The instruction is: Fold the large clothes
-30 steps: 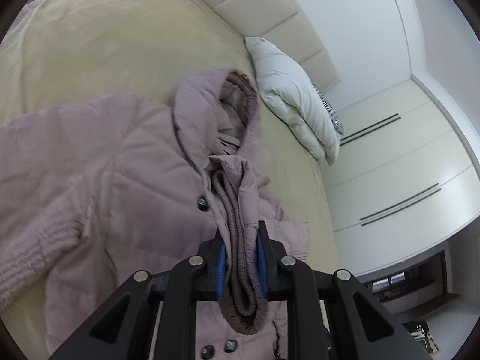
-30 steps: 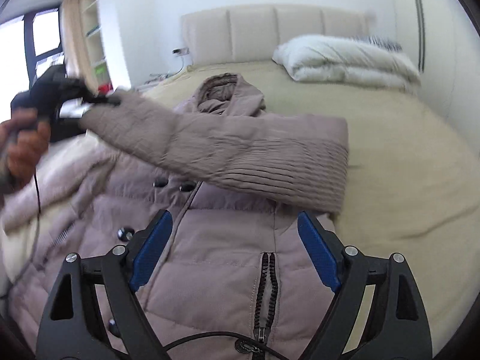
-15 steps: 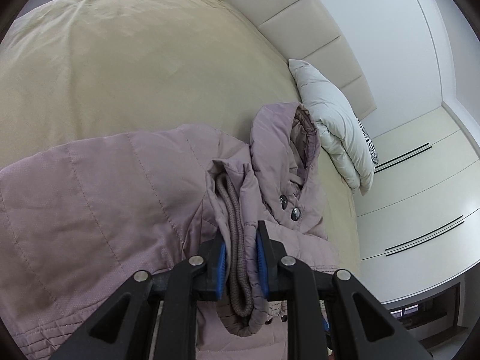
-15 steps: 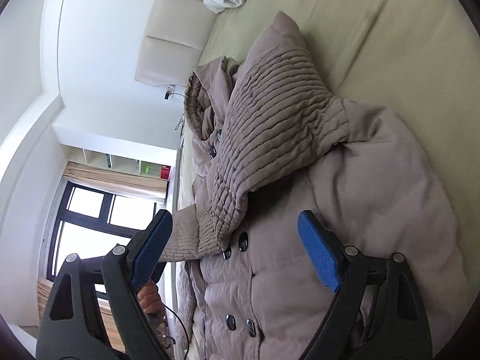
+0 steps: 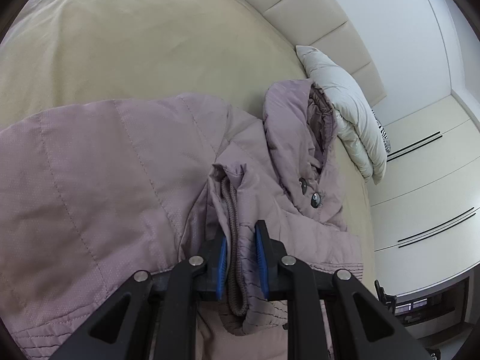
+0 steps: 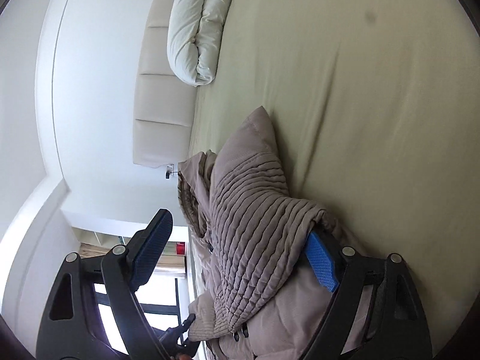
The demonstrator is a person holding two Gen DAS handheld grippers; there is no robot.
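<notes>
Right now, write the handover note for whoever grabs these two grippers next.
Left gripper: shut on the sleeve cuff of the mauve puffer coat.
Right gripper: open, its blue-padded finger tucked under the other, ribbed sleeve.
Coat lies on the beige bed, hood towards the white pillow.
Done: ribbed sleeve laid across the front.
Left: lay the held sleeve in and release, then fold the body.

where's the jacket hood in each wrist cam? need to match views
Left wrist: the hood sits right of centre, opening toward the white pillow, beyond the left tongs clamped on the cuff.
Right wrist: the hood is a narrow strip at centre-left, behind the ribbed sleeve.
Shared landmark: the pillow against the headboard.
</notes>
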